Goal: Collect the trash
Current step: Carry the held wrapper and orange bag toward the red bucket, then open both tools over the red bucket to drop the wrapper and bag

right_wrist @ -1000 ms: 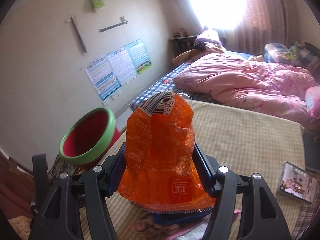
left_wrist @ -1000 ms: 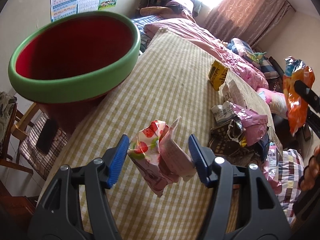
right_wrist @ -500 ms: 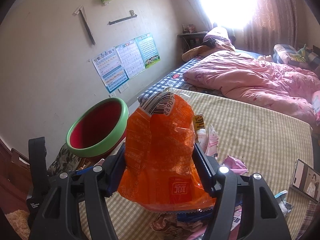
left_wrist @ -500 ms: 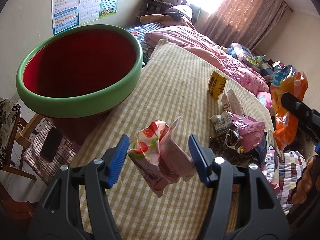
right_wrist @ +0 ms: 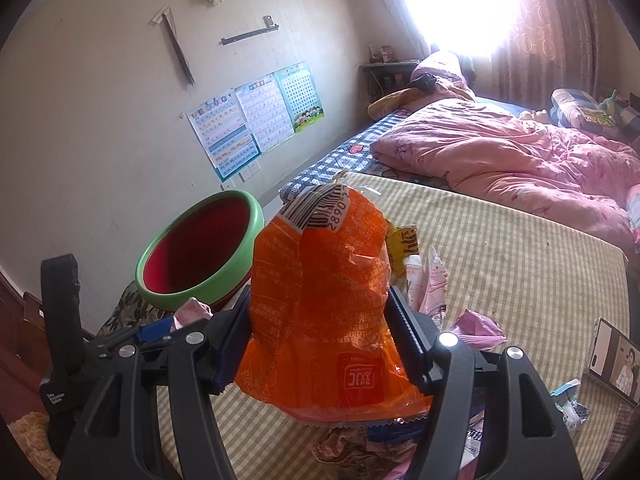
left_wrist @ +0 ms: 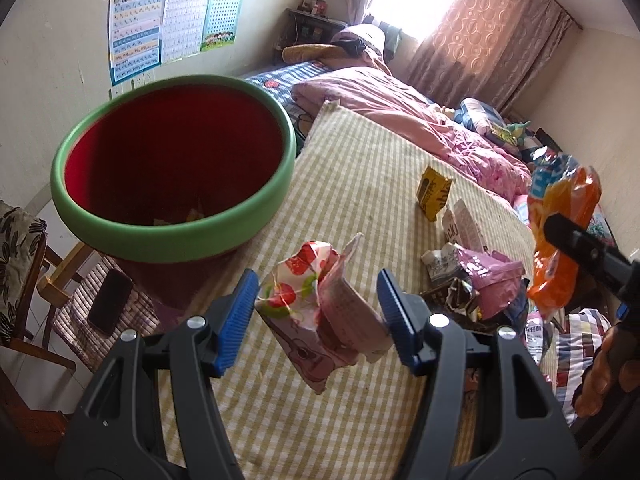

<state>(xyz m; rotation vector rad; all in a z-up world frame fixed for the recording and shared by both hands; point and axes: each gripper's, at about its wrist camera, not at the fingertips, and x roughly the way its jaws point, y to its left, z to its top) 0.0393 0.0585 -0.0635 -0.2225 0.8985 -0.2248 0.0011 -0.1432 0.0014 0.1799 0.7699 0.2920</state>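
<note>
My left gripper (left_wrist: 317, 296) is shut on a crumpled pink wrapper with strawberry print (left_wrist: 312, 320), which hangs above the checked tablecloth (left_wrist: 360, 152). To its upper left stands the red bin with a green rim (left_wrist: 172, 240), holding a few scraps at the bottom. My right gripper (right_wrist: 320, 300) is shut on an orange snack bag (right_wrist: 320, 272) with a barcode on top. In the right wrist view the bin (right_wrist: 200, 292) sits to the left of that bag. The orange bag (left_wrist: 560, 220) also shows at the right edge of the left wrist view.
A pile of wrappers (left_wrist: 476, 280) and a yellow packet (left_wrist: 434, 196) lie on the cloth's right side. A phone (right_wrist: 612, 360) rests at the table's right edge. Another phone (left_wrist: 110, 306) lies on a chair cushion below the bin. A bed with a pink quilt (right_wrist: 500, 152) runs behind.
The left gripper has risen slightly with its wrapper, so the bin sits lower in its view. The right gripper has swung with the orange bag, bringing the bin and pile into fuller view.
</note>
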